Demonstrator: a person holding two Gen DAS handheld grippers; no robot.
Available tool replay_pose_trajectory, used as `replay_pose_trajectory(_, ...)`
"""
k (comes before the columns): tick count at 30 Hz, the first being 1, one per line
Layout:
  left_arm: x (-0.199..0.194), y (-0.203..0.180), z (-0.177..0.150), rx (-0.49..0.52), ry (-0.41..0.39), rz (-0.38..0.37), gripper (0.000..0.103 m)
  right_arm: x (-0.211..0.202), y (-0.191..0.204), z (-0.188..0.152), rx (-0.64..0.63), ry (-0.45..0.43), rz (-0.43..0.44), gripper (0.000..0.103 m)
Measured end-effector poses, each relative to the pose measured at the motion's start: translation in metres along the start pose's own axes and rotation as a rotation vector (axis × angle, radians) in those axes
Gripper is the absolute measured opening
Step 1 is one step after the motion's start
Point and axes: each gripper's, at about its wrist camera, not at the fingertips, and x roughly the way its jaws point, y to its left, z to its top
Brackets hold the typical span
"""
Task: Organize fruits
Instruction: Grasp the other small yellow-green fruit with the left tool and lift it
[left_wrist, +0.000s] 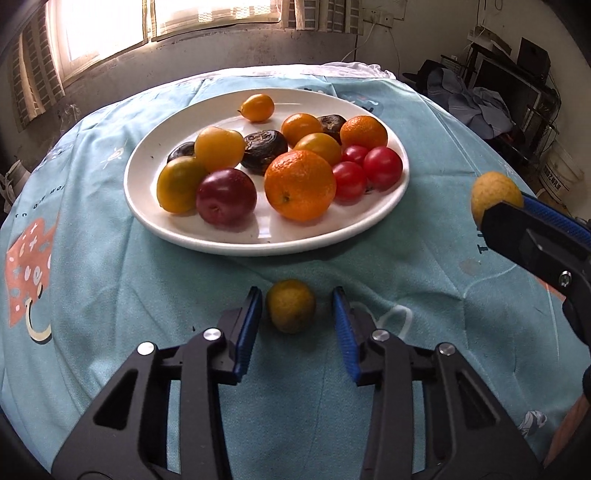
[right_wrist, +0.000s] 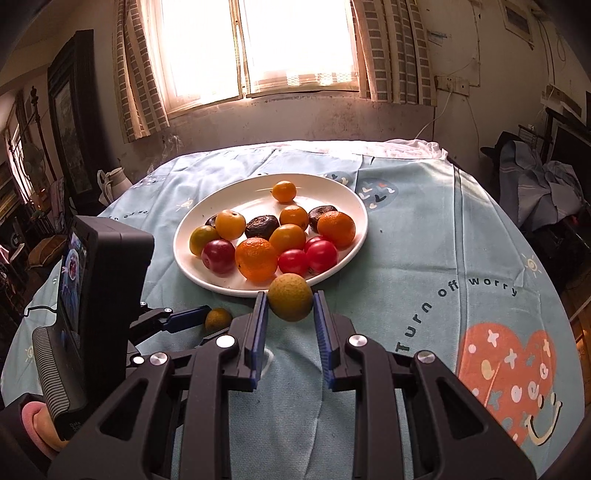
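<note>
A white plate (left_wrist: 258, 248) holds several fruits: oranges, yellow ones, a dark red plum (left_wrist: 226, 196), red tomatoes and dark wrinkled ones. On the cloth in front of the plate lies a small yellow-green fruit (left_wrist: 290, 305). My left gripper (left_wrist: 297, 307) straddles it, open, with a gap on the fruit's right side. My right gripper (right_wrist: 290, 307) is shut on a larger yellow-green fruit (right_wrist: 290, 302), which it holds above the cloth near the plate's front rim (right_wrist: 236, 291). In the left wrist view that held fruit (left_wrist: 495, 192) hangs at the right edge.
A light blue printed cloth (left_wrist: 110, 295) covers the round table. A window with curtains (right_wrist: 258, 44) is behind it. Clothes and shelves (right_wrist: 546, 184) crowd the right side. The left gripper's body (right_wrist: 96, 280) and a hand (right_wrist: 33, 424) fill the right wrist view's lower left.
</note>
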Motion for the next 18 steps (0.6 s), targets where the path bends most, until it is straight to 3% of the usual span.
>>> replay_pose_trajectory(5,0.002,-0.003,0.000,0.012,0.000,0.012,0.040,0.001,0.000,0.000,0.004,0.006,-0.007,0.025)
replay_pose_trajectory(9,-0.002,-0.002,-0.002,0.013,-0.007,0.024,0.028,0.002,0.000,0.000,0.003,0.011,-0.009,0.025)
replay_pose_trajectory(18,-0.025,0.011,-0.017,-0.045,-0.030,-0.015,0.027,0.015,-0.002,-0.005,0.000,0.032,-0.005,0.025)
